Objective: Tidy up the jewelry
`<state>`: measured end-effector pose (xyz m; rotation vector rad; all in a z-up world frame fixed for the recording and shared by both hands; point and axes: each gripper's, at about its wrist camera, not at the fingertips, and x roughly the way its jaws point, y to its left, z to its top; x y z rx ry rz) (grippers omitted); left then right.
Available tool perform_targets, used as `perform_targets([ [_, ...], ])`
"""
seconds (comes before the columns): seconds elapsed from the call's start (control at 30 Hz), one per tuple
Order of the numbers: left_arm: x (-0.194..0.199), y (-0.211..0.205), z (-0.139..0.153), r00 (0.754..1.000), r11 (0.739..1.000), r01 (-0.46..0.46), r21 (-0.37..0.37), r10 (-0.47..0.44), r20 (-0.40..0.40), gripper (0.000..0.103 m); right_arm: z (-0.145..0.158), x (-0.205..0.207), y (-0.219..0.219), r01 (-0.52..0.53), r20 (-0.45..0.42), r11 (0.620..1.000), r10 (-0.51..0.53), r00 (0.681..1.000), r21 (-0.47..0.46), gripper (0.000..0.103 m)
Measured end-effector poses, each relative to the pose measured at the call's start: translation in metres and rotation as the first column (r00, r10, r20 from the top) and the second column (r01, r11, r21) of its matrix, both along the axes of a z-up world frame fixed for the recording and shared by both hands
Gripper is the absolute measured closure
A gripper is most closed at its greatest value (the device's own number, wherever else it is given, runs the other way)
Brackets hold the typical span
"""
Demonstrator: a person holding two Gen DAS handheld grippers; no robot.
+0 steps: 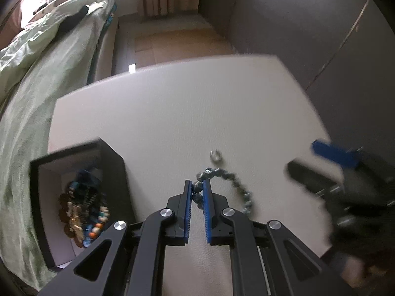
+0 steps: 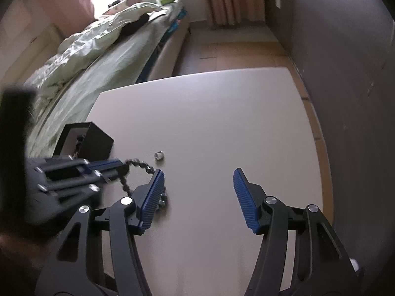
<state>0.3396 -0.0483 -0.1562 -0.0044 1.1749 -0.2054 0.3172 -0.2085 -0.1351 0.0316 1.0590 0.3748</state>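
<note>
We are looking down on a pale bench (image 1: pixel 172 113) with a bed (image 1: pixel 37 74) under a green cover running along its left side and a dark wall (image 1: pixel 308 24) on its right.

Left tongs (image 1: pixel 198 189) are sitting narrow, blue pads pinching the beaded bracelet (image 1: pixel 229 180) at one end of its loop. The rest of the bracelet is curving out to the right of the pads and lying on the bench. In the right wrist view the same bracelet (image 2: pixel 140 164) is trailing from the left tongs (image 2: pixel 118 166) toward the right tongs (image 2: pixel 198 185), and its far beads are passing behind the near pad there.

Right tongs are standing wide, nothing between the pads, only bare bench showing in the gap. In the left wrist view they (image 1: pixel 313 157) are blurred at the right edge of the bench.

A small silver ring (image 1: pixel 215 156) is lying on the bench just beyond the bracelet, apart from it; it is also showing in the right wrist view (image 2: pixel 159 155).

A black open box (image 1: pixel 79 153) is standing on the left part of the bench, near the bed. Inside it a heap of mixed beads (image 1: pixel 84 212) is lying, brown, blue and orange. From the right side the box (image 2: pixel 93 138) is partly hidden by the left tongs.

Between bracelet and box the bench is lying bare.
</note>
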Motion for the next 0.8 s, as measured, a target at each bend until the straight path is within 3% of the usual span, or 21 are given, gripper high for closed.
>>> perform_targets([
  [0.13,0.001,0.011,0.023,0.998,0.998,-0.028,-0.060,0.032,0.053,0.096,-0.008,0.001,0.014,-0.049,0.012,0.998,0.049,0.999,-0.036,0.055],
  [0.33,-0.004,0.029,0.049,0.988,0.991,-0.060,-0.118,0.076,0.132,0.096,-0.019,0.000,0.030,-0.106,0.032,0.991,0.109,0.994,-0.079,0.056],
  [0.43,-0.007,0.034,0.055,0.985,0.984,-0.078,-0.158,0.101,0.142,0.096,-0.023,-0.001,0.041,-0.139,0.053,0.986,0.144,0.988,-0.090,0.056],
  [0.53,-0.004,0.042,0.060,0.980,0.979,-0.093,-0.180,0.122,0.155,0.096,-0.029,0.003,0.051,-0.166,0.060,0.981,0.172,0.983,-0.096,0.069],
  [0.8,-0.005,0.061,0.069,0.975,0.965,-0.116,-0.235,0.155,0.157,0.096,-0.039,0.015,0.071,-0.202,0.069,0.975,0.209,0.975,-0.095,0.073],
])
